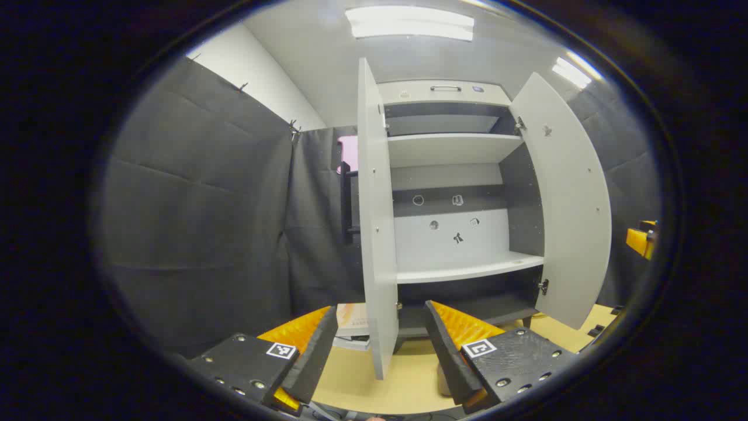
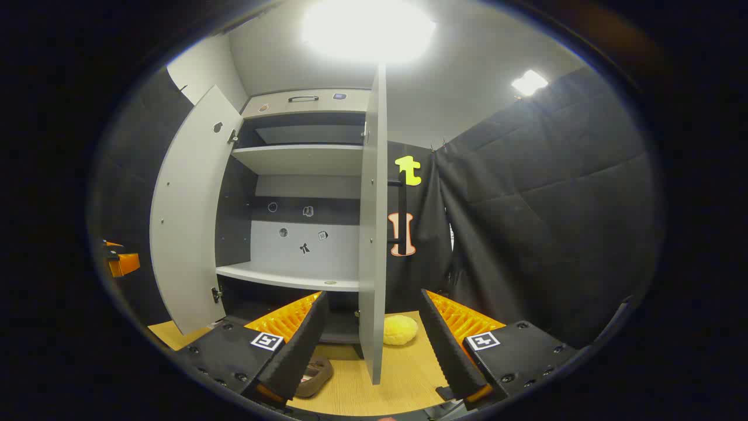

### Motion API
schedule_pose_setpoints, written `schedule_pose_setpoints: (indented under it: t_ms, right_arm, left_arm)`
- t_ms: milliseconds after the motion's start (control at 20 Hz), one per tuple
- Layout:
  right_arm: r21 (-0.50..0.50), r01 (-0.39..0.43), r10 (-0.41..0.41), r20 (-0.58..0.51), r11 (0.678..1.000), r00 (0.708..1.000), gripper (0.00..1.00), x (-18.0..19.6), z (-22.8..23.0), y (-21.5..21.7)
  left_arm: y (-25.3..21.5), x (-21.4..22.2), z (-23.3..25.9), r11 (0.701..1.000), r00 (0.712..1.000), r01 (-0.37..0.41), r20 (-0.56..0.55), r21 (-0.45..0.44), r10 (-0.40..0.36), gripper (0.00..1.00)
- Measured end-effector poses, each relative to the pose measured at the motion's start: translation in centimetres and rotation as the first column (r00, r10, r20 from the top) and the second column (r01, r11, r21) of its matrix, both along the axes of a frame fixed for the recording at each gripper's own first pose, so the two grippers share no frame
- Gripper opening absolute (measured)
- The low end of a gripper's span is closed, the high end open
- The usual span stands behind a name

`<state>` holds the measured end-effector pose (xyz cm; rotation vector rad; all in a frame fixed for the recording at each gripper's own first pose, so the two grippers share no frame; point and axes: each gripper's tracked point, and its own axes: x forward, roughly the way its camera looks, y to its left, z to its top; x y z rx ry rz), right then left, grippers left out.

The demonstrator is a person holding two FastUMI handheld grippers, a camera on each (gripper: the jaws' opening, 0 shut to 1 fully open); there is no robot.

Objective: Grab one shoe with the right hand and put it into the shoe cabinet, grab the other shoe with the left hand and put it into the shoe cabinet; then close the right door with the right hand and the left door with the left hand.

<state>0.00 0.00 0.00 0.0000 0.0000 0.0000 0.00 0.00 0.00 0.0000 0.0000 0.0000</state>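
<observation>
Left gripper view: left gripper (image 1: pixel 380 345) has its jaws spread wide and nothing between them, hovering low over the wooden floor (image 1: pixel 403 380). The shoe cabinet (image 1: pixel 450 193) stands straight ahead with both doors swung out. The left door (image 1: pixel 377 222) sits edge-on right between the fingers, and the right door (image 1: pixel 570 199) is angled out to the side. Shelves (image 1: pixel 461 269) look bare, so no shoe is in yet by my read. A small pale-brown shape shows by the right finger at the bottom edge; could be a shoe, too cropped to say. The other gripper (image 1: pixel 643 240) shows at the far right edge.

Right gripper view: right gripper (image 2: pixel 371 345) is likewise released and empty. The right door (image 2: pixel 373 234) is edge-on between its fingers. A brown shoe (image 2: pixel 312 374) lies on the floor just beside the lower left finger, partly hidden by it. A yellow fluffy thing (image 2: pixel 400 330) lies near the cabinet's base behind the door, possibly the second shoe or slipper; can't confirm.

Risks: both door edges sit on the approach line, so a reach down or an inward carry could clip one and swing it part shut, blocking the shelf. The brown shoe is half under the finger, so a blind closure could pinch only the rim and drop it. The yellow item is tucked behind the right door, awkward for the left hand.
</observation>
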Motion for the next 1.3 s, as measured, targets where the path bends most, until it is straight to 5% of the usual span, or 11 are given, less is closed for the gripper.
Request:
schedule_pose_setpoints:
  t_ms: [50, 100, 750, 850, 1300]
  right_arm:
    - [-0.001, 0.001, -0.001, 0.002, 1.0, 1.0, 0.96, 0.0, 0.2, -0.1]
    - [0.001, 0.002, -0.002, 0.003, 1.0, 1.0, 0.98, 0.1, 0.2, -0.2]
    - [-0.001, -0.04, 0.04, -0.02, 0.999, 0.999, 0.96, 1.6, -1.0, -0.3]
    - [-0.024, -0.079, 0.079, -0.022, 0.997, 0.997, 0.96, 2.0, -1.2, 0.6]
    - [0.013, -0.342, 0.341, -0.134, 0.939, 0.93, 0.98, 4.0, -6.1, 9.1]
  left_arm:
    - [-0.1, 0.0, 0.1, 1.0, 1.0, 0.0, 0.004, 0.003, 0.0, 0.8]
    - [-0.1, 0.1, 0.1, 1.0, 1.0, 0.001, 0.006, 0.005, -0.001, 0.87]
    - [-3.4, 0.8, 1.3, 0.999, 1.0, 0.016, 0.025, 0.036, -0.017, 0.94]
    - [-3.9, 0.9, 1.4, 0.999, 1.0, 0.007, 0.026, 0.036, -0.008, 0.8]
    - [-5.4, -0.8, 1.2, 0.993, 0.996, -0.089, 0.02, 0.075, 0.088, 0.86]
